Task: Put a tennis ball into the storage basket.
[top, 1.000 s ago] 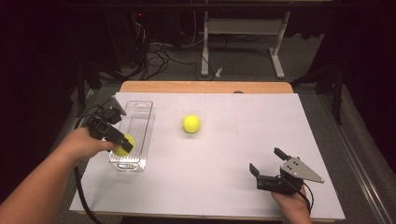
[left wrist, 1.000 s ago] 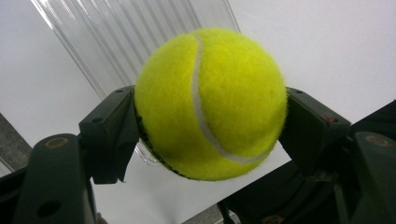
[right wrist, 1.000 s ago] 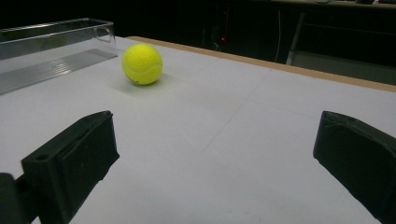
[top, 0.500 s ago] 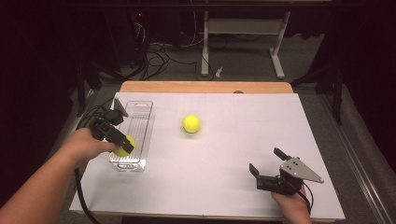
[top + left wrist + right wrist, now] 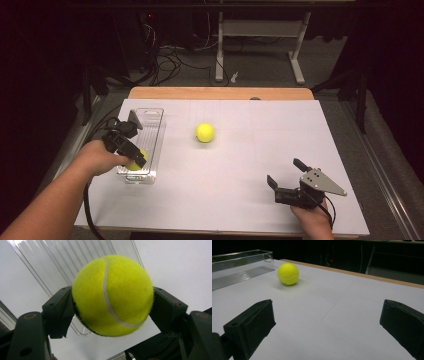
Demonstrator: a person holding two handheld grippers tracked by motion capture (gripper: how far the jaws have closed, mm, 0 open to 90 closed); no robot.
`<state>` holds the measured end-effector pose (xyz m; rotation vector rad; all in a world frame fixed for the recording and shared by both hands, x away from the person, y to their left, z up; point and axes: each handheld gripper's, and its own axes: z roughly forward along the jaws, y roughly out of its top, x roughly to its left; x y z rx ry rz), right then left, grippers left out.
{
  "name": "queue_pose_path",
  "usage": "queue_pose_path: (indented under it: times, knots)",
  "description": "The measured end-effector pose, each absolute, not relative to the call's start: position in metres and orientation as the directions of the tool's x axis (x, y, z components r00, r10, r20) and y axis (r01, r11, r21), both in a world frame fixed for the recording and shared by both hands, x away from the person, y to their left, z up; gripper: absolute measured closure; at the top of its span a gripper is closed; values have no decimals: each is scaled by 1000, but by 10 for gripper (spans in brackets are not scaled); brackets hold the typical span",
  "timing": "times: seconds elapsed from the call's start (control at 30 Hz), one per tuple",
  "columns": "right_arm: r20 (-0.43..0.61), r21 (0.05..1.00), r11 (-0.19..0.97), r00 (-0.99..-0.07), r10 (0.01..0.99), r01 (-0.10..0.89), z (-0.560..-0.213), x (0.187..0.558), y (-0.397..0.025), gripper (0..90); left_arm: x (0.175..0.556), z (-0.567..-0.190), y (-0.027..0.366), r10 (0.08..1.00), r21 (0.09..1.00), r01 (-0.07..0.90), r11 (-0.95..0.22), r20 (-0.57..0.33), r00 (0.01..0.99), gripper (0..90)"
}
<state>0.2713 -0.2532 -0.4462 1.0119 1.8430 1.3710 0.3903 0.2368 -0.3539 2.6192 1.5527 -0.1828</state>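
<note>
One tennis ball [image 5: 136, 161] sits half-hidden behind the left hand-held gripper [image 5: 131, 156].

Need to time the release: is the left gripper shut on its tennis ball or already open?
Shut on it: the left gripper has both fingers pressed against the tennis ball, above the clear tray.

The left black two-jaw handheld gripper [image 5: 131, 152] has thick, blocky matte jaws with round screw holes in their bases, and a black cable [image 5: 88, 212] trails from it beneath the person's bare, sleeveless forearm [image 5: 47, 200]. The right black two-jaw handheld gripper [image 5: 286, 178] carries a grey three-cornered metal plate [image 5: 321, 181] dotted with small dark holes. Its jaws are chunky black wedges with flat inner faces.
</note>
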Motion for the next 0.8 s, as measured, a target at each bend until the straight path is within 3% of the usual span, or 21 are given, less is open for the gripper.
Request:
queue_pose_path:
  times: [0.8]
  knots:
    - [-33, 963, 163, -512, 858, 212, -446, 270, -254, 3, 393, -374, 233, 868, -11, 874, -487, -121, 482, 263]
